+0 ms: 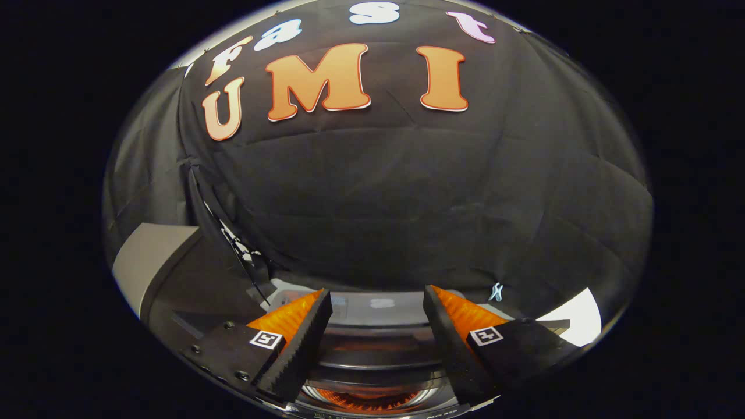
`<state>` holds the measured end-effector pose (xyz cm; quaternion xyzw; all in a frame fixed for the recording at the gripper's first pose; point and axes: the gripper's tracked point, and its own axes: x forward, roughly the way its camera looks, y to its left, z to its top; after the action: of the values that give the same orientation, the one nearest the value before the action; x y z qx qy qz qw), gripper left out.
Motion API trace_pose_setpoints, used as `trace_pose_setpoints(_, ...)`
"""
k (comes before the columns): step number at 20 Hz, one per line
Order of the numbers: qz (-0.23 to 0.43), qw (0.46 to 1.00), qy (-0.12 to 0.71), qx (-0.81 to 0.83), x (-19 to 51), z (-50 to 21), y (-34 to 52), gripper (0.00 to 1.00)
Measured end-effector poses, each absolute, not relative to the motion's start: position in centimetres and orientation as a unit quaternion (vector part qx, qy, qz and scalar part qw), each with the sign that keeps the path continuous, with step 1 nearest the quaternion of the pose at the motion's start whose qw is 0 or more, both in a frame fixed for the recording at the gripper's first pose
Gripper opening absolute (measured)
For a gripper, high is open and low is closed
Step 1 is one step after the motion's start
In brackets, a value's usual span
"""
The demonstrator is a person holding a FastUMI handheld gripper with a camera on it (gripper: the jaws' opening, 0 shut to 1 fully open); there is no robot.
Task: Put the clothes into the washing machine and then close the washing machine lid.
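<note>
My gripper (pixel 377 298) is open, its two fingers spread wide with nothing between them. Below and between the fingers lies the top of the washing machine (pixel 375 317), a grey panel with the round drum opening (pixel 372 372) under it. Something orange (pixel 366 400) shows inside the drum, low between the fingers; I cannot tell whether it is cloth or a reflection. The lid's position cannot be made out.
The booth's black cloth wall (pixel 407 192) rises straight ahead, just beyond the machine. A grey slanted surface (pixel 145 256) stands to the left of the fingers. A bright white patch (pixel 576 317) lies to the right of the right finger.
</note>
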<state>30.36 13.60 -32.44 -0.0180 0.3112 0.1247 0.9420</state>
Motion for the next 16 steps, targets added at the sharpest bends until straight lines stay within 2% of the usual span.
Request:
trace_pose_setpoints(3,0.115,0.936,0.333,-0.021,26.9,-35.5,12.7,1.0)
trace_pose_setpoints(8,0.111,0.939,0.326,-0.004,24.8,-35.3,13.1,1.0)
trace_pose_setpoints(16,0.14,0.965,0.222,0.017,23.7,-22.6,15.5,1.0)
